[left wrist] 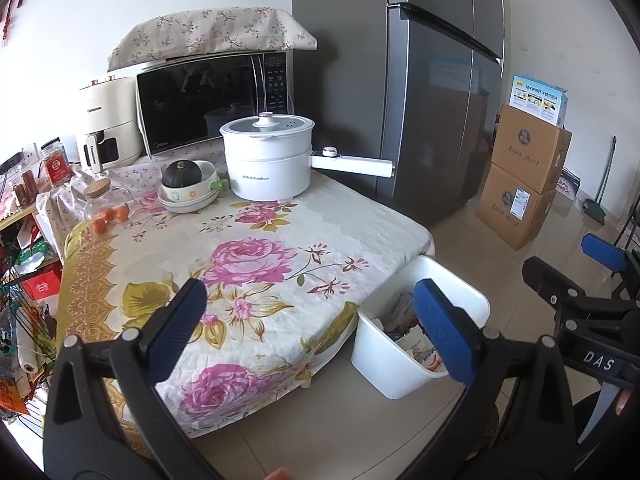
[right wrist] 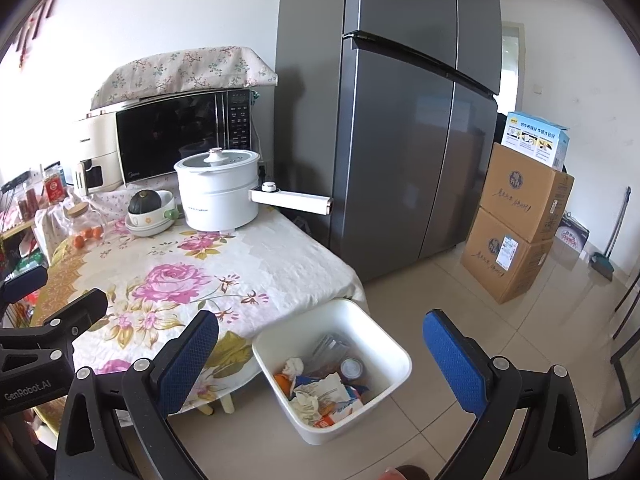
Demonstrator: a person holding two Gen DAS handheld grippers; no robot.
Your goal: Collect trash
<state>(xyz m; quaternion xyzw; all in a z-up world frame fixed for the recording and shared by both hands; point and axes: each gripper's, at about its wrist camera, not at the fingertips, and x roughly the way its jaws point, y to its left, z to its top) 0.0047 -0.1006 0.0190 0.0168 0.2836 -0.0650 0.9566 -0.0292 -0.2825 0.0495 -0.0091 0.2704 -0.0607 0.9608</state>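
Observation:
A white rectangular trash bin [right wrist: 390, 346] [left wrist: 464, 286] stands on the tiled floor beside the table's corner. Inside it lie crumpled paper and wrappers [right wrist: 320, 390] [left wrist: 412, 338], a can and an orange scrap. My left gripper [left wrist: 314, 316] is open above the front of the floral tablecloth [left wrist: 256, 256], with nothing between its blue pads. My right gripper [right wrist: 320, 350] is open too, held above the bin, empty. In the left wrist view the right gripper [left wrist: 600, 264] shows at the right edge; in the right wrist view the left gripper [right wrist: 40, 296] shows at the left edge.
At the table's back stand a white electric pot [left wrist: 268, 160] with a long handle, bowls holding a dark squash [left wrist: 182, 174], a glass jar [left wrist: 106, 204] and small orange fruits. Behind are a microwave [left wrist: 212, 104] and an air fryer. A grey fridge [right wrist: 400, 120] and stacked cardboard boxes [right wrist: 516, 220] stand to the right.

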